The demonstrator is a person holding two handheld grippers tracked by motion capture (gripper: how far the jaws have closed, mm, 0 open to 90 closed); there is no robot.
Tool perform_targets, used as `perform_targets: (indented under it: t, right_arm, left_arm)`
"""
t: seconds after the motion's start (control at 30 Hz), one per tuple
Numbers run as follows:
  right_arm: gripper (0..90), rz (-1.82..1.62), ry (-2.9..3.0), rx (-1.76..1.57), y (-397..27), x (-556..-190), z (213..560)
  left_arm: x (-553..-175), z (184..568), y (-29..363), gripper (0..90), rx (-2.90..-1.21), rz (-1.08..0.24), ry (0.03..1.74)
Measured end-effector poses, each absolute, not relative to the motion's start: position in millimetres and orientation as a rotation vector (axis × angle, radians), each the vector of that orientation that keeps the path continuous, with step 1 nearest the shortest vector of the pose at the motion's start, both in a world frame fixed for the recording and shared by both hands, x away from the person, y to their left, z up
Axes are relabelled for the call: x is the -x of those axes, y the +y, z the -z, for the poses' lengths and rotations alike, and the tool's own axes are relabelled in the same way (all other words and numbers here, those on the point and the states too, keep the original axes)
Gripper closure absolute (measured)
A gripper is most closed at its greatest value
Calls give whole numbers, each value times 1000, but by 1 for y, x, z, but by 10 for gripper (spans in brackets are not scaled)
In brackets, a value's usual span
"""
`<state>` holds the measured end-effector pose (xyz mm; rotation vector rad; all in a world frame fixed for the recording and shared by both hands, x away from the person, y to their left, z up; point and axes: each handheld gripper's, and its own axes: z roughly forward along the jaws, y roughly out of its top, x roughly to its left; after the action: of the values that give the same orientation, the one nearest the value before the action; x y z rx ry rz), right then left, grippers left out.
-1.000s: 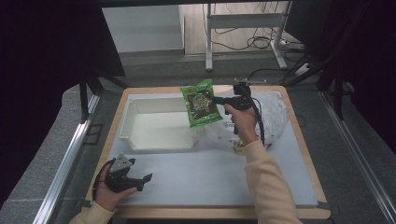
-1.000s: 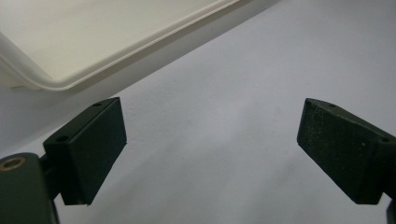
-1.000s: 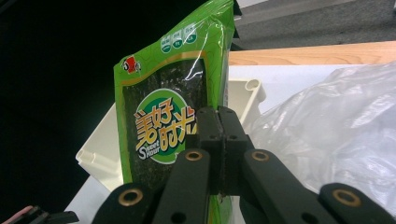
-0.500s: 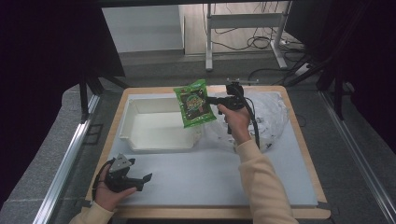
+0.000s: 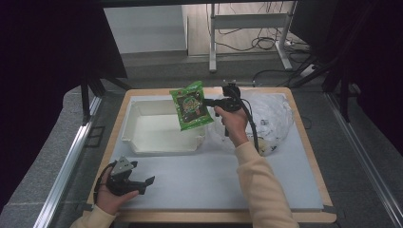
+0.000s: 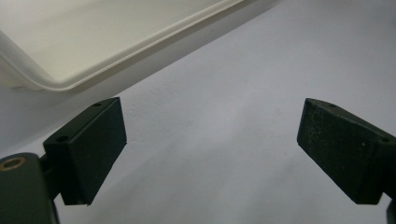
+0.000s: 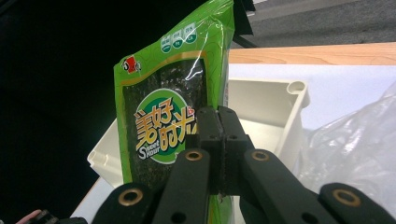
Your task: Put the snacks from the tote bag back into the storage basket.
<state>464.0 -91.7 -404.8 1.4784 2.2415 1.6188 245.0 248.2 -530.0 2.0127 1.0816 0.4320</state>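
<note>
A green snack packet [image 5: 190, 105] hangs in the air over the right end of the white tub [image 5: 142, 137]. My right gripper [image 5: 209, 101] is shut on the packet's right edge. In the right gripper view the two jaws are pressed together on the packet [image 7: 163, 116], whose front carries a round green label. My left gripper [image 5: 145, 183] rests low at the table's front left, held in a hand. Its jaws stand wide apart over the bare grey mat [image 6: 224, 140] with nothing between them, and the tub's rim [image 6: 70, 84] lies just ahead.
A crumpled clear plastic bag [image 5: 273, 118] lies on the mat right of the tub, behind my right hand. The table has a wooden border [image 5: 313, 161]. The grey mat [image 5: 199, 180] in front of the tub is bare. A metal rail [image 5: 66, 161] runs along the left side.
My right gripper has carried the packet leftward, from above the tub's right wall to over its right end. The left gripper has stayed in place.
</note>
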Motion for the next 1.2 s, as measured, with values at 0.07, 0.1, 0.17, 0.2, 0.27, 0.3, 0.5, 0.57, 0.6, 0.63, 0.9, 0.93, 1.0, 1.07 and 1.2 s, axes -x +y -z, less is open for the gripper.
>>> perform_targets:
  t: [0.07,0.1,0.17,0.2,0.27,0.3,0.5,0.57,0.6,0.63,0.9,0.93,1.0,1.07,1.2]
  right_arm:
    - [898,-1620,2245,-1479,-89,-464,406]
    - [897,-1619,2247,-1477,-88,-464,406]
    - [898,-1618,2253,-1477,-85,-465,407]
    - [898,-1616,2255,-1477,-83,-465,408]
    - [898,-1613,2261,-1474,-80,-465,409]
    - [898,-1612,2262,-1477,-79,-466,409]
    - [898,-1609,2277,-1472,-69,-466,412]
    - [898,-1609,2282,-1468,-66,-466,413]
    - [897,-1609,2286,-1467,-65,-465,413]
    - [897,-1607,2290,-1462,-63,-465,414]
    - [898,-1607,2307,-1457,-51,-465,419]
    - [898,-1609,2307,-1459,-49,-465,420]
    - [898,-1612,2308,-1461,-48,-465,420]
    - [898,-1618,2312,-1457,-44,-464,421]
    - [897,-1615,2324,-1453,-39,-463,423]
  left_arm:
    - [-245,530,248,83,-2014,-432,1081]
    - [-245,530,248,83,-2013,-432,1081]
    - [-245,530,248,83,-2013,-431,1082]
    - [-245,530,248,83,-2014,-431,1081]
    - [-245,530,248,83,-2014,-430,1081]
    - [-245,530,248,83,-2014,-430,1081]
    - [-245,530,248,83,-2013,-428,1080]
    - [-245,530,248,83,-2013,-428,1080]
    - [-245,530,248,83,-2013,-428,1080]
    - [-245,530,248,84,-2012,-428,1081]
    - [-245,530,248,83,-2012,-428,1082]
    - [-245,530,248,83,-2012,-428,1082]
    - [-245,530,249,83,-2011,-428,1081]
    - [-245,530,249,83,-2009,-427,1082]
    - [-245,530,249,83,-2011,-428,1080]
